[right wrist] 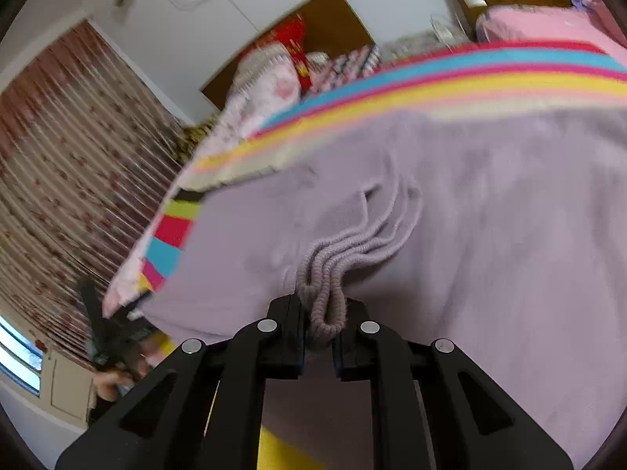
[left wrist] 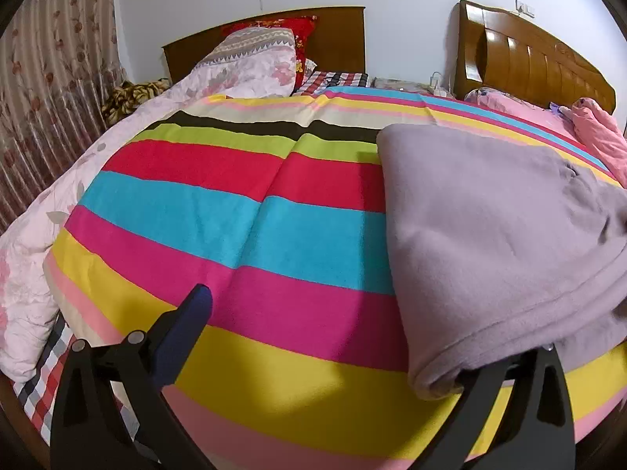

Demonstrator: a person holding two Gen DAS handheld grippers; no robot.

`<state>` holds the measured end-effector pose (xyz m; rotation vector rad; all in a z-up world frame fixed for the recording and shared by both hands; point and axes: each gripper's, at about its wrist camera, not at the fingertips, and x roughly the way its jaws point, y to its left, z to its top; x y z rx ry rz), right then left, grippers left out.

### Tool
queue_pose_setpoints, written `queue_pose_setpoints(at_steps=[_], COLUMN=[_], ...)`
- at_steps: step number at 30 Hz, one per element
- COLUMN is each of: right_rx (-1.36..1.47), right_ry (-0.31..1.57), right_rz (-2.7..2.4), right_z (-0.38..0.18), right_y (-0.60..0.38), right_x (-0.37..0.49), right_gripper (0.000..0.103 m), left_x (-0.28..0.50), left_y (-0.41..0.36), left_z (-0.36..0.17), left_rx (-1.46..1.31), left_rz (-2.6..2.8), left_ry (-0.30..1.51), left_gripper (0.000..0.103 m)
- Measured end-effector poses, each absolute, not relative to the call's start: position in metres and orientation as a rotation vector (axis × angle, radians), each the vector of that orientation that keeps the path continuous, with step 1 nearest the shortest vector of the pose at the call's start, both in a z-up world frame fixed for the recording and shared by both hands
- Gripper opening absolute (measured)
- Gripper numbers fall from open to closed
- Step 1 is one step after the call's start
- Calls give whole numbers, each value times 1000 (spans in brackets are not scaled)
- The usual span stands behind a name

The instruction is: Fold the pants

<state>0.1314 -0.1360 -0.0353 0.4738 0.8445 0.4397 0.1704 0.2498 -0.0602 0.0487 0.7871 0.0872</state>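
Observation:
The lilac pants [left wrist: 490,227] lie folded on the striped bedspread [left wrist: 243,203], on the right of the left wrist view. My left gripper [left wrist: 325,333] is open, its left finger [left wrist: 188,321] over the bedspread; the pants' near folded edge drapes over its right finger and hides the tip. In the right wrist view my right gripper [right wrist: 321,313] is shut on the bunched ribbed waistband [right wrist: 329,274] of the pants [right wrist: 470,235], which spread out ahead of it.
A pale floral quilt [left wrist: 58,211] lies along the bed's left side, with pillows [left wrist: 266,43] and a wooden headboard [left wrist: 337,39] at the back. A second headboard [left wrist: 529,55] and pink bedding [left wrist: 599,133] are at the right. Curtains [left wrist: 47,78] hang at the left.

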Motion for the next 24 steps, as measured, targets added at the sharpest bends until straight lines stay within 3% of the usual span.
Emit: queue_pose_setpoints(at_steps=[3,8,15,21,24], right_rx=[433,450,420,405,393], right_ry=[789,886,873,878,874], right_rz=[439,396,387,377,375], right_z=[-23,-68,-59,-70,-70], right_y=[-130,-131,-125,-126,-124], right_x=[116,113,112,113,113], right_gripper=[13,11,11,11,11], left_x=[169,168,168,144,143], left_y=[245,232,227,205,219], left_z=[-58,-55,-51,-52,-48], left_rx=[74,178,251,546,431], left_rz=[102,127,114,54,4], left_ry=[779,768,766,651,682], left_gripper=[102,102,102,102,101])
